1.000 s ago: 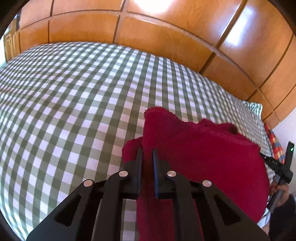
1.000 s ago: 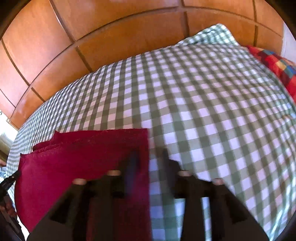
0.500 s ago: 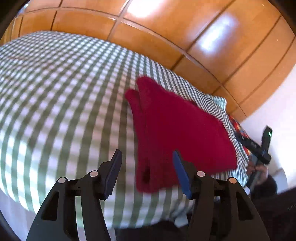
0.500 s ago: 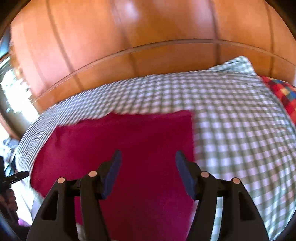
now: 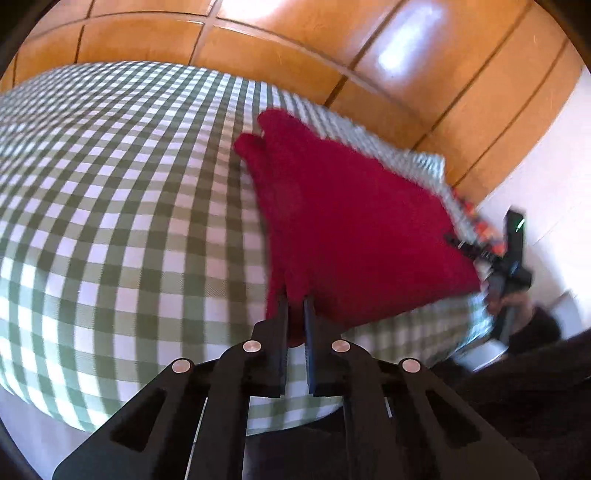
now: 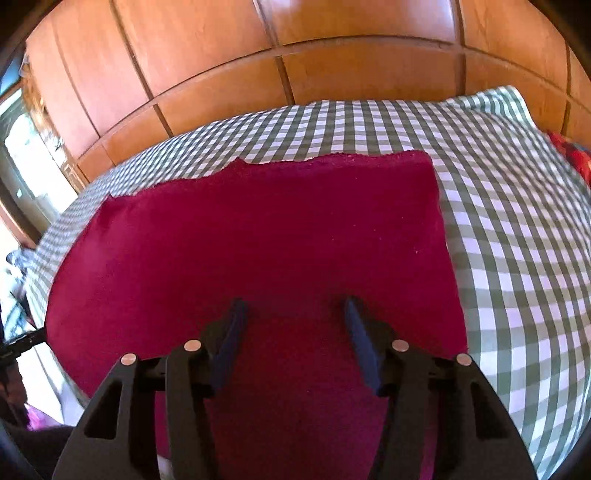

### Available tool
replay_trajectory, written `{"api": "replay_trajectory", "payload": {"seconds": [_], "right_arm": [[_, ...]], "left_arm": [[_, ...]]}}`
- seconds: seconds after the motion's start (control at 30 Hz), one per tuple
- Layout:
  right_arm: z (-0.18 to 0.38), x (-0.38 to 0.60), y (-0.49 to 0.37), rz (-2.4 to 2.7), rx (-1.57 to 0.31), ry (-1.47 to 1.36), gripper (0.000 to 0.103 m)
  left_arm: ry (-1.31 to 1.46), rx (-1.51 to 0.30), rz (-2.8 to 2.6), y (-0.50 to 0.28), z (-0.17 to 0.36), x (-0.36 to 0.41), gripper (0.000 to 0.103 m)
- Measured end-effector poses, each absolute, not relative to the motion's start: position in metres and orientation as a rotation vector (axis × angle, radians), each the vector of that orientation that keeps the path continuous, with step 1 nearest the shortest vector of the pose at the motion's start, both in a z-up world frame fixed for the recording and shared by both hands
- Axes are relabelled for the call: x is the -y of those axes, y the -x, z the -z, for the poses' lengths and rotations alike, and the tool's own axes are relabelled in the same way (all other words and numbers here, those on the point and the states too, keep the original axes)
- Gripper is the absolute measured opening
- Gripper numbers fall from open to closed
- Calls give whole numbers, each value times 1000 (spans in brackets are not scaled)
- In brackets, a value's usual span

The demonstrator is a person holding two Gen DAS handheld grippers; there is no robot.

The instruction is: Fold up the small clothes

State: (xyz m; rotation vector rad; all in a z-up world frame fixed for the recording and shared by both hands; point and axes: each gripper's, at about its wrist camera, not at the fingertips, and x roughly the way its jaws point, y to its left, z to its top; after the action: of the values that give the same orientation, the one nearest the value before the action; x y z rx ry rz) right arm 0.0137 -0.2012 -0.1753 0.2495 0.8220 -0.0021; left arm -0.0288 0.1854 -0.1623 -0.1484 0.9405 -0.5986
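The checked bed (image 5: 110, 206) lies bare and open left of the red cloth (image 5: 351, 221); wooden panelling (image 6: 258, 66) closes off the far side, and a pillow (image 6: 491, 107) crowds the right corner.

closing right hand-held gripper (image 6: 293, 314) over red cloth (image 6: 258, 236)

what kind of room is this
Most likely a bedroom. The red cloth lies on a bed with a green-and-white checked cover, a matching pillow lies at its far end, and tall wooden panels, probably wardrobe doors, stand close behind it.
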Motion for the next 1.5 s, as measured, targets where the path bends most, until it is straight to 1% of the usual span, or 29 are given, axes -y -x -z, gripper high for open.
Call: {"api": "replay_trajectory", "payload": {"seconds": [0.1, 0.2, 0.3, 0.47, 0.57, 0.6, 0.63, 0.77, 0.87, 0.9, 0.93, 0.97, 1.07, 1.17, 1.23, 1.3, 1.37, 1.43, 1.5], "right_arm": [[176, 196, -15, 20, -819, -216, 53], [173, 198, -12, 19, -825, -218, 54], [163, 202, -10, 5, -824, -243, 54], [132, 241, 22, 13, -766, -340, 54], [126, 277, 57, 12, -774, -400, 50], [126, 282, 66, 10, -781, -407, 46], [128, 287, 75, 1, -795, -417, 44], [145, 288, 100, -56, -881, -433, 44], [162, 280, 99, -72, -919, -465, 44], [168, 277, 97, -78, -937, -466, 42], [174, 269, 92, -80, -969, -437, 22], [176, 262, 88, -83, -993, -395, 9], [166, 258, 89, -77, -979, -324, 8], [170, 256, 87, -55, -1017, -237, 7], [183, 251, 84, -55, -1050, -213, 7], [183, 252, 85, -53, -1045, -229, 8], [180, 257, 86, -49, -1042, -270, 14], [171, 264, 88, -50, -1036, -290, 31], [155, 268, 89, -36, -991, -297, 37]], "left_arm": [[175, -973, 597, 23, 178, -191, 6], [269, -950, 596, 24, 166, -202, 8], [313, -880, 581, 27, 144, -205, 8], [306, -810, 592, 22, 121, -181, 8], [265, -819, 631, 16, 122, -156, 8], [246, -828, 640, 13, 125, -146, 8], [221, -838, 643, 11, 127, -136, 8], [187, -860, 660, 1, 135, -117, 8], [167, -874, 661, -2, 139, -111, 8], [156, -880, 659, -4, 141, -109, 8], [143, -883, 650, -5, 142, -108, 8], [137, -887, 644, -6, 143, -109, 8], [148, -882, 611, -7, 145, -114, 8], [175, -901, 586, -6, 152, -123, 8], [181, -914, 573, -5, 157, -123, 8], [151, -902, 535, 0, 153, -120, 8], [87, -864, 478, 7, 140, -114, 8], [53, -837, 446, 9, 131, -111, 8], [49, -804, 424, 9, 120, -110, 8]]}}
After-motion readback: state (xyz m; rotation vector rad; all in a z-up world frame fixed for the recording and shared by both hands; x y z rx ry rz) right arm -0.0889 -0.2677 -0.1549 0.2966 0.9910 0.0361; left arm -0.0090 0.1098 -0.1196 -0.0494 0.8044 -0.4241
